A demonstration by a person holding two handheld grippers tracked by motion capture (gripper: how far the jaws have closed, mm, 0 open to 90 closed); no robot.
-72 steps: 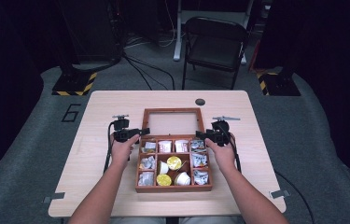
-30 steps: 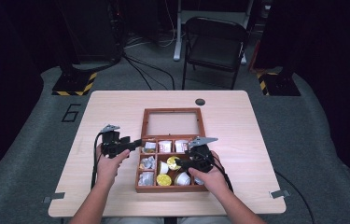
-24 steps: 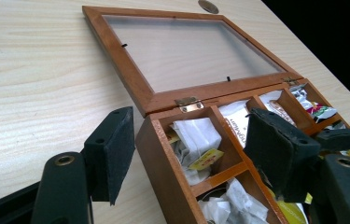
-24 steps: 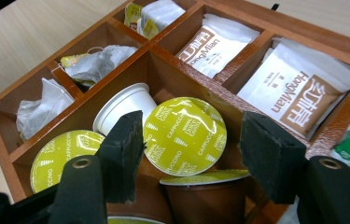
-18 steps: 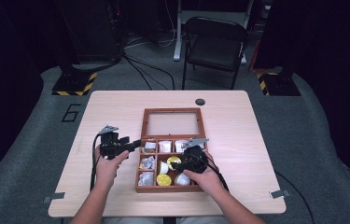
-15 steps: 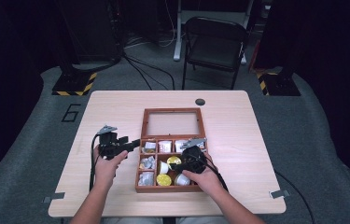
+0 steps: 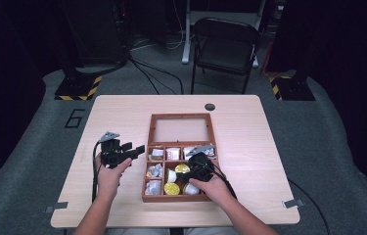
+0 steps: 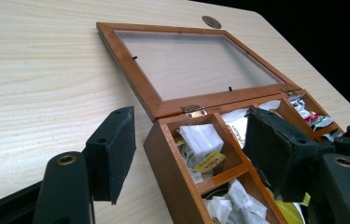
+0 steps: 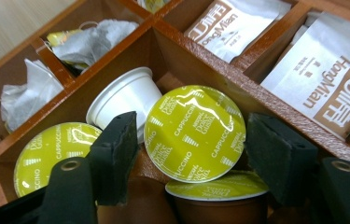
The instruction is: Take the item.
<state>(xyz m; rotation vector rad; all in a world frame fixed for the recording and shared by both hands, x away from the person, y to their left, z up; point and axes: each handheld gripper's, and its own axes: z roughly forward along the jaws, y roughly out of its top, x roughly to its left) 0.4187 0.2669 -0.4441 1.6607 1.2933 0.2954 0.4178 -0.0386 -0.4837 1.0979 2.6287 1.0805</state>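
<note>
So the wooden box (image 7: 181, 169) sits mid-table with its glass lid (image 7: 180, 129) flopped open flat behind it. Right gripper (image 9: 191, 154) is down in the box's middle compartments, jaws spread and just been widening, with a green-lidded cappuccino capsule (image 9: 194, 132) between the pads, no squeeze on it. A white capsule (image 9: 126, 100) lies tipped just behind it. Left gripper (image 8: 191, 154) is at the box's back-left corner, jaws apart and straddling the corner wall, 1 pad outside, 1 over the tea bags (image 8: 200, 140).

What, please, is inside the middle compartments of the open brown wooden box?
Green-lidded cappuccino capsules and a white capsule lying sideways; the brown wooden box floor beneath them is covered.
</note>
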